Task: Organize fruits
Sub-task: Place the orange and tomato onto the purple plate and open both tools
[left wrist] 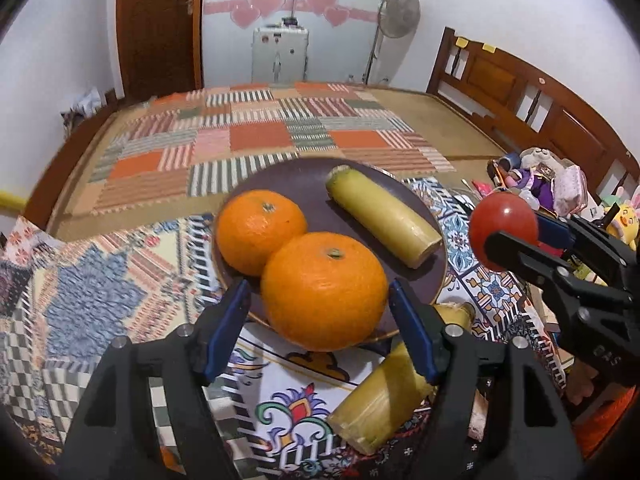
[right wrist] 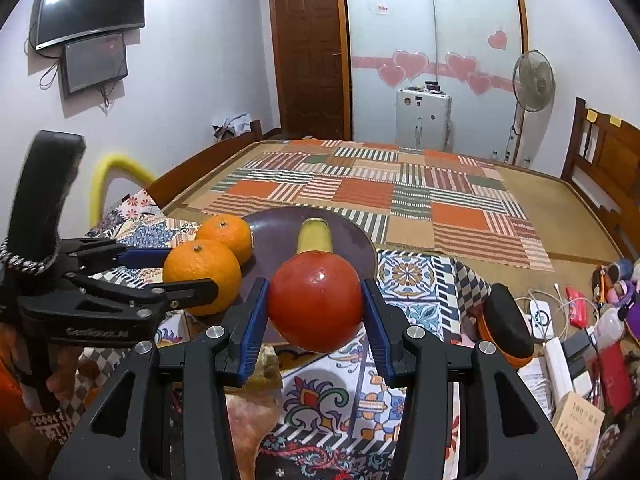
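Observation:
A dark round plate [left wrist: 304,178] on a patterned cloth holds a far orange [left wrist: 260,230], a near orange [left wrist: 324,290] and a yellow-green stalk piece [left wrist: 380,216]. My left gripper [left wrist: 320,316] has its blue pads on either side of the near orange; a slight gap shows at each pad, and the orange rests on the plate's front edge. My right gripper [right wrist: 316,304] is shut on a red tomato [right wrist: 316,300] and holds it in the air to the right of the plate [right wrist: 276,240]. A second stalk piece [left wrist: 380,400] lies on the cloth below the left gripper.
A patchwork mat [left wrist: 256,140] covers the wooden bed beyond the plate. Toys and clutter [left wrist: 552,184] sit at the right. Cables, boxes and a black-orange object [right wrist: 508,320] lie right of the cloth. A wooden headboard [left wrist: 520,84] stands at the far right.

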A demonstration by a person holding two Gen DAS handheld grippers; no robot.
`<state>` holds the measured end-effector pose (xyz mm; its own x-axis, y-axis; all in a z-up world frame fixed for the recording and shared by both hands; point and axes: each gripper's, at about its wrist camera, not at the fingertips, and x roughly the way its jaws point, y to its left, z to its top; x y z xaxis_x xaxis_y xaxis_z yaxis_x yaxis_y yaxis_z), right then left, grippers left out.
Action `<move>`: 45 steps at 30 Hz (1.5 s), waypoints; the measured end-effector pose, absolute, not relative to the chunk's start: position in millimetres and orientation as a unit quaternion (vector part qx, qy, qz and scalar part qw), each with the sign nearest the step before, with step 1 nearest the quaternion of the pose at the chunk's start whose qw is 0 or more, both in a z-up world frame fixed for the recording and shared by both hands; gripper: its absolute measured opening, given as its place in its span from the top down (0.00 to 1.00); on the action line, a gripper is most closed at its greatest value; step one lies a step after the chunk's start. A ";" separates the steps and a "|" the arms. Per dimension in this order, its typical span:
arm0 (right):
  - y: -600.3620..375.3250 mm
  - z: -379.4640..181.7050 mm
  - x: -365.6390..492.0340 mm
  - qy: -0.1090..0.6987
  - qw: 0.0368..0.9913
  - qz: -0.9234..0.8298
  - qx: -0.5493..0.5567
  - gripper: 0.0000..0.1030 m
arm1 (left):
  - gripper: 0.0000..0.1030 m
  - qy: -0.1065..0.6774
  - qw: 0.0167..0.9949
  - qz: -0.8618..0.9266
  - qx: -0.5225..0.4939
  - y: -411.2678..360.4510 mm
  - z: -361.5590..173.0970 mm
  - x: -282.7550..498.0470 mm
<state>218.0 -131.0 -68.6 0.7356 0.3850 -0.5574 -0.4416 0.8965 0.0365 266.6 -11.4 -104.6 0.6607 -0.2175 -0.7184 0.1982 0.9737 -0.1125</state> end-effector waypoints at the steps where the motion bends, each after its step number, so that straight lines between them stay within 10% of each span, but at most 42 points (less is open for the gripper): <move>1: -130.5 -68.5 218.9 0.287 0.930 0.223 -0.050 0.59 | 0.28 0.387 0.916 -0.108 -0.008 -9.9 -101.0 263.9; 40: -45.5 -90.4 327.1 0.391 0.878 0.245 -0.124 0.58 | 0.23 0.319 0.947 -0.018 0.036 70.0 -95.7 240.4; 45: -46.9 -79.1 315.3 0.367 0.889 0.240 -0.130 0.39 | 0.23 0.322 0.946 -0.014 0.026 76.2 -95.9 241.6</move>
